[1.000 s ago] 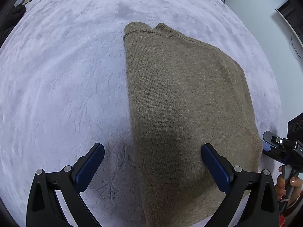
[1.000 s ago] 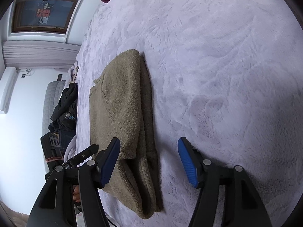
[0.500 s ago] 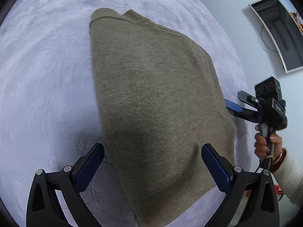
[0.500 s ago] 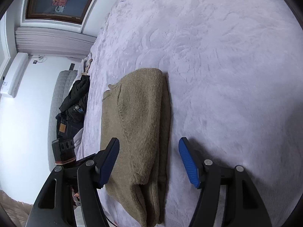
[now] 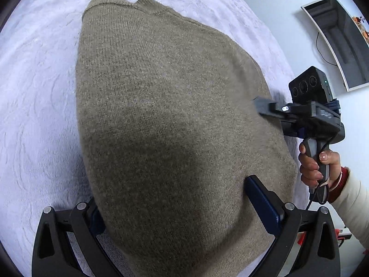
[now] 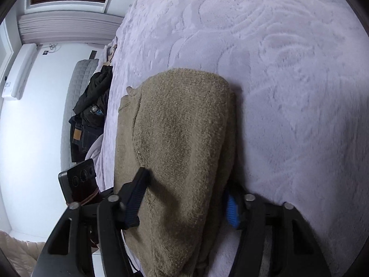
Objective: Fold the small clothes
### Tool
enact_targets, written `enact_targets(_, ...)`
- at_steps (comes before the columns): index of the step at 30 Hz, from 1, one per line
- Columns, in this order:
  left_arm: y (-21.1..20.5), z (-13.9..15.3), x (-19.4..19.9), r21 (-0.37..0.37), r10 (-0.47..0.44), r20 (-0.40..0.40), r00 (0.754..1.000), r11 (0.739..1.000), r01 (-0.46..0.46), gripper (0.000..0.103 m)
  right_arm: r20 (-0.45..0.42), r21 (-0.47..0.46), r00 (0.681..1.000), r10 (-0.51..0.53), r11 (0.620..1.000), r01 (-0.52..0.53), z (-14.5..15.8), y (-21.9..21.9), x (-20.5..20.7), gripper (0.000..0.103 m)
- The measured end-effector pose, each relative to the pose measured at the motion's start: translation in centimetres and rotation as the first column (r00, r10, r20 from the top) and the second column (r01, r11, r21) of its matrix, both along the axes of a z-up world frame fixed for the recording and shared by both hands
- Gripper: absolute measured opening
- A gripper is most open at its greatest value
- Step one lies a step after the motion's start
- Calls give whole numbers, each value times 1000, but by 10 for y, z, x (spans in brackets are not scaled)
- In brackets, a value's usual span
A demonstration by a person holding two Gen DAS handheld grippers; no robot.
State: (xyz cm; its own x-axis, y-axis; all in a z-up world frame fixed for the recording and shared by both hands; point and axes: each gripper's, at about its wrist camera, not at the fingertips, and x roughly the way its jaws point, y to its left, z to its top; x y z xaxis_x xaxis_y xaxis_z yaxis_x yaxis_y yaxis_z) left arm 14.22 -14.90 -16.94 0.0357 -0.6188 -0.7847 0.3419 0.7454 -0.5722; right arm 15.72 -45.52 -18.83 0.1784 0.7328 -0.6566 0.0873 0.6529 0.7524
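Observation:
A folded olive-brown knit sweater (image 5: 166,115) lies on a pale lilac plush bedspread (image 5: 34,92). My left gripper (image 5: 180,198) is open, its jaws astride the sweater's near end; the left finger is mostly hidden under the cloth. In the right wrist view the sweater (image 6: 180,143) runs away from me in folded layers. My right gripper (image 6: 184,198) is open and straddles the sweater's edge, the cloth lying between the blue pads. The right gripper also shows in the left wrist view (image 5: 306,115), at the sweater's right side, held by a hand.
The bedspread (image 6: 288,92) spreads wide on all sides. Dark clothes (image 6: 92,115) are piled at the bed's far edge by a white wall. A wall screen (image 5: 341,41) hangs at the right. The left gripper's camera body (image 6: 78,180) shows at the left.
Both grippers have moved forward onto the sweater. Its edges now lie between the open jaws of each. The right gripper has come in over the sweater's right side.

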Motion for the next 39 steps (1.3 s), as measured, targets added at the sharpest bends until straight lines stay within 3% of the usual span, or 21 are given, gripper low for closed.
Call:
enact_targets(1,1,3,-2,3,6,14,1000,1000,-6,88,-7,14,1000,-9,1000,9,0,1,0,38)
enact_targets(5,19,16,-9,-34,31,37,999,999,-29,58,30,44,998,-49,998,48,14,5,-7,34)
enact_targets(7,27,23,-11,-66,32,34,999,997,-30,53,37,73,997,-72,995,69,22,8,-10,34)
enact_targets(19,80,90,-59,-153,4,113,994,988,13,53,87,128,992,-95,988,84,90,56,-55,34)
enact_targets(25,132,109,-98,-134,9,104,995,991,5,53,66,163,995,-79,984,67,105,98,-93,34)
enact_targets(31,179,97,-138,-63,49,71,996,997,-45,53,24,198,999,-35,980,29,85,147,-120,34)
enact_targets(39,213,33,-151,62,112,48,993,991,-115,53,-37,125,999,9,992,-4,22,182,-121,34)
